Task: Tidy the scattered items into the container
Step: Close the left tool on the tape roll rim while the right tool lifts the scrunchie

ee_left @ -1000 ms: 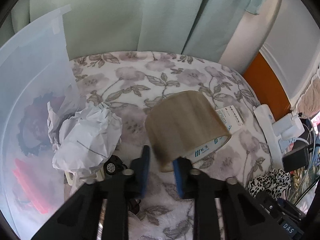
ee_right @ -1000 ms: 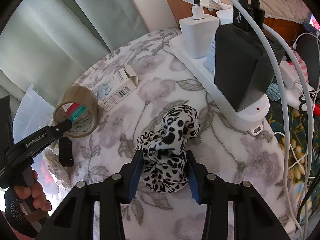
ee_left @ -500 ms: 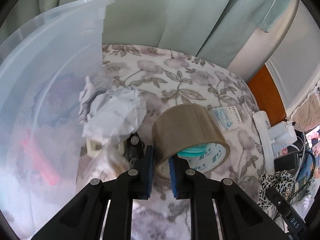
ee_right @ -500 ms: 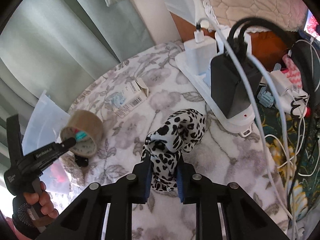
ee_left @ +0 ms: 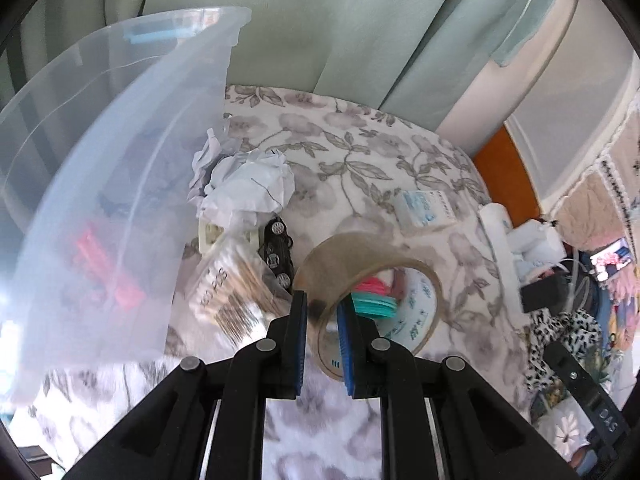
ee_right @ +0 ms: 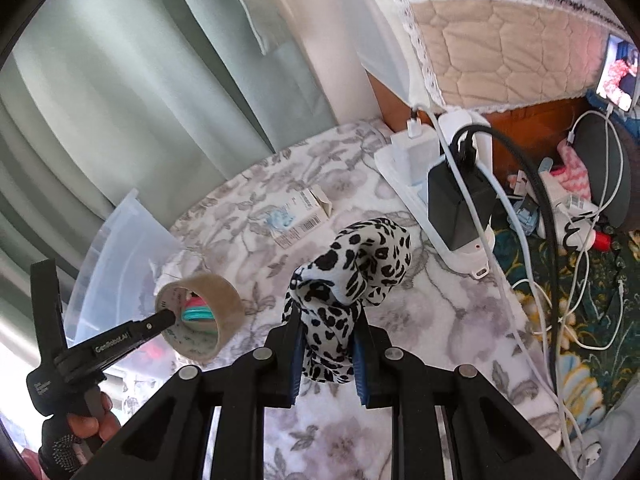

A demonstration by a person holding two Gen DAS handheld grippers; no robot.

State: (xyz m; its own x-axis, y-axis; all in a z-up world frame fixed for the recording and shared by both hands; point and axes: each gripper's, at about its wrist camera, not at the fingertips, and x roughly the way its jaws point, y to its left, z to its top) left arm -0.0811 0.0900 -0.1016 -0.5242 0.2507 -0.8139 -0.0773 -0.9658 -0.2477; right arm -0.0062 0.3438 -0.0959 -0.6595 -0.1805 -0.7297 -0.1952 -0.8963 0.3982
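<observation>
the left gripper (ee_left: 322,316) pinched only the tape roll (ee_left: 360,276) wall, so it could swing loose short of the clear bin (ee_left: 120,128); the right gripper (ee_right: 326,344) squeezed the leopard scrunchie (ee_right: 352,272).

Left gripper (ee_left: 322,312) pinches tape roll (ee_left: 360,256) beside clear container (ee_left: 120,160)

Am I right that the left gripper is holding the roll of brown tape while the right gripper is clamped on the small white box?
Not quite: the right gripper is clamped on the leopard-print scrunchie, as the right wrist view shows. The small white box lies untouched on the floral cloth. The left gripper does hold the tape roll.
</observation>
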